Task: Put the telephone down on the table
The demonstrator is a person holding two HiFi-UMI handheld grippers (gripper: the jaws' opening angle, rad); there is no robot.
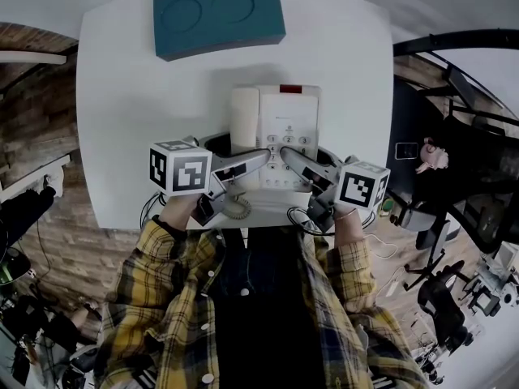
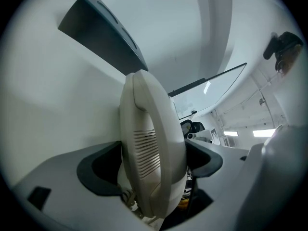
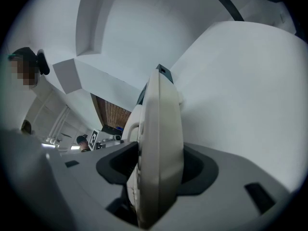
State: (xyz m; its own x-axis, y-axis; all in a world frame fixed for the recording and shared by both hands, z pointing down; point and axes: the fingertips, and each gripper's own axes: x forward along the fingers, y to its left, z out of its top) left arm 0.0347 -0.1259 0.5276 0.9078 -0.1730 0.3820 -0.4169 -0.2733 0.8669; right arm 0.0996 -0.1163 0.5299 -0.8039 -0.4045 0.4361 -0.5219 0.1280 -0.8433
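Observation:
A white desk telephone (image 1: 285, 128) with its handset (image 1: 243, 116) in the cradle lies at the near middle of the white table (image 1: 130, 120). Both grippers hold it from the near side. My left gripper (image 1: 259, 159) is shut on the handset's near end; in the left gripper view the handset (image 2: 151, 158) stands on edge between the dark pads of this gripper (image 2: 154, 165). My right gripper (image 1: 288, 156) is shut on the base's near edge, and the base (image 3: 161, 143) fills that gripper (image 3: 159, 170). Whether the phone rests on the table I cannot tell.
A teal foam block (image 1: 217, 13) with two round hollows lies at the table's far side, also in the left gripper view (image 2: 103, 32). The coiled cord (image 1: 237, 209) hangs over the near table edge. Office chairs (image 1: 442, 290) stand to the right, a brick wall to the left.

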